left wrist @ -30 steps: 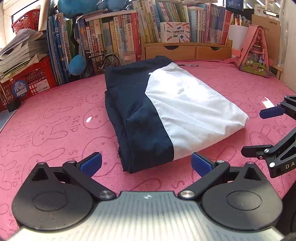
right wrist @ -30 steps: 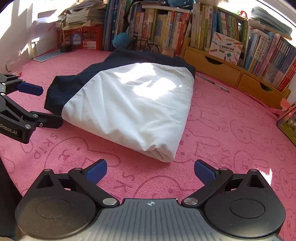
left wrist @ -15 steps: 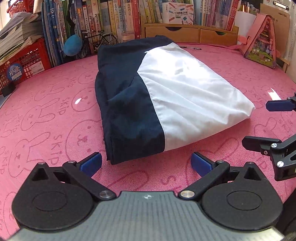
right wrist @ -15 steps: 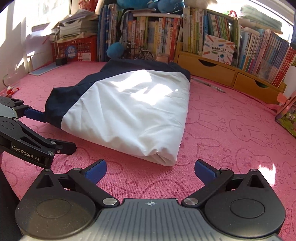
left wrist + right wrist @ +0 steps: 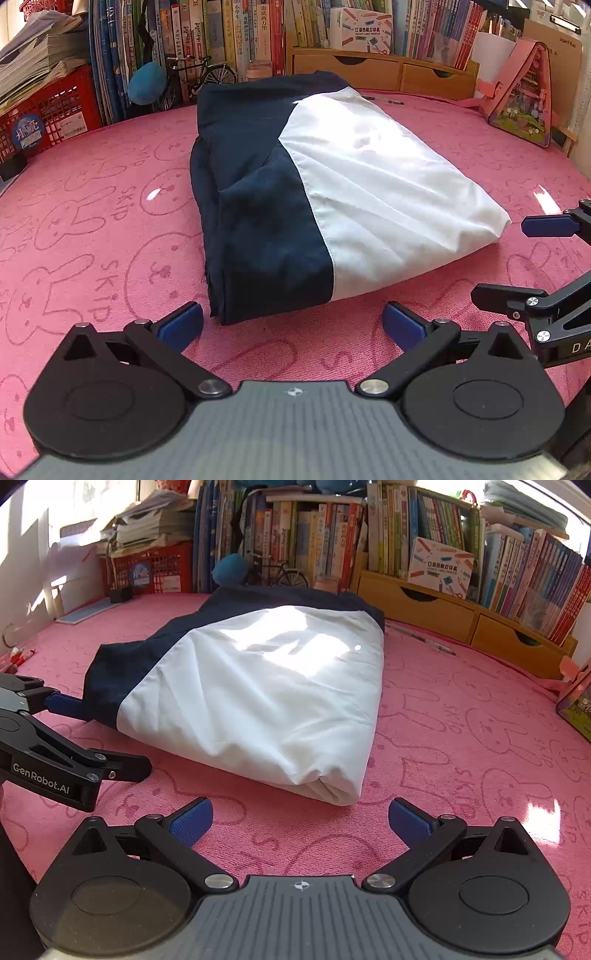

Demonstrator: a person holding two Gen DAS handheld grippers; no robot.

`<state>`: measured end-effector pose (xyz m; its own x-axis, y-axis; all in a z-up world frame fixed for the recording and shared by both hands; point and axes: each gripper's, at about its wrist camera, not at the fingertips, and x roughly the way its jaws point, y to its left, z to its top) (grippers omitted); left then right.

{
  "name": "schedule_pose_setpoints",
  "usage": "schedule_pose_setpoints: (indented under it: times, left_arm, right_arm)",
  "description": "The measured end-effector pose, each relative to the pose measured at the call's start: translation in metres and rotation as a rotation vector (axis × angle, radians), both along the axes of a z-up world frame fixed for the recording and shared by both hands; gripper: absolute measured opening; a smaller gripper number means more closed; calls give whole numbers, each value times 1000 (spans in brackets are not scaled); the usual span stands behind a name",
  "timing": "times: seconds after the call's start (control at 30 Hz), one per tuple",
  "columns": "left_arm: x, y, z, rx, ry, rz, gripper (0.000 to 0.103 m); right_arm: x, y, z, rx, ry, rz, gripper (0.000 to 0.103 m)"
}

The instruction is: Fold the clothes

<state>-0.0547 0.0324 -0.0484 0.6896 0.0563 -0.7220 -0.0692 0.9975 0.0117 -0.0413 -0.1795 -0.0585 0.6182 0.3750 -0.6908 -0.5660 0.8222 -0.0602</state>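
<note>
A folded navy and white garment [image 5: 317,192] lies flat on the pink bunny-print mat [image 5: 92,221]; the right wrist view shows the same garment [image 5: 258,694]. My left gripper [image 5: 291,325] stands open just short of its near navy edge, nothing between its fingers. My right gripper [image 5: 301,821] is open too, a little in front of the white folded corner. Each view catches the other gripper at its edge: the right gripper [image 5: 517,258] and the left gripper [image 5: 99,734], both with jaws apart.
Bookshelves [image 5: 240,33] and wooden drawers [image 5: 369,70] line the far side. A red crate [image 5: 48,110] with papers stands at left, a pink house-shaped toy [image 5: 521,92] at right. A small model bicycle [image 5: 195,74] and a pen [image 5: 421,638] lie near the garment.
Both grippers have tilted and shifted slightly around the garment, staying open. The garment has not moved.
</note>
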Motion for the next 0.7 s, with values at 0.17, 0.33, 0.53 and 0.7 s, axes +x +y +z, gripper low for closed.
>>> schedule_pose_setpoints:
  times: [0.17, 0.33, 0.53, 0.7]
  left_arm:
    - [3, 1, 1, -3, 13, 1, 103]
    - [3, 1, 2, -6, 19, -2, 103]
    - [-6, -6, 14, 90, -17, 30, 103]
    - [-14, -12, 36, 96, -100, -71, 103]
  right_arm:
    - [3, -1, -1, 22, 12, -8, 103]
    - [4, -2, -2, 44, 11, -26, 103]
    - [0, -11, 7, 141, -23, -35, 103]
    - [-2, -17, 16, 190, -49, -8, 103]
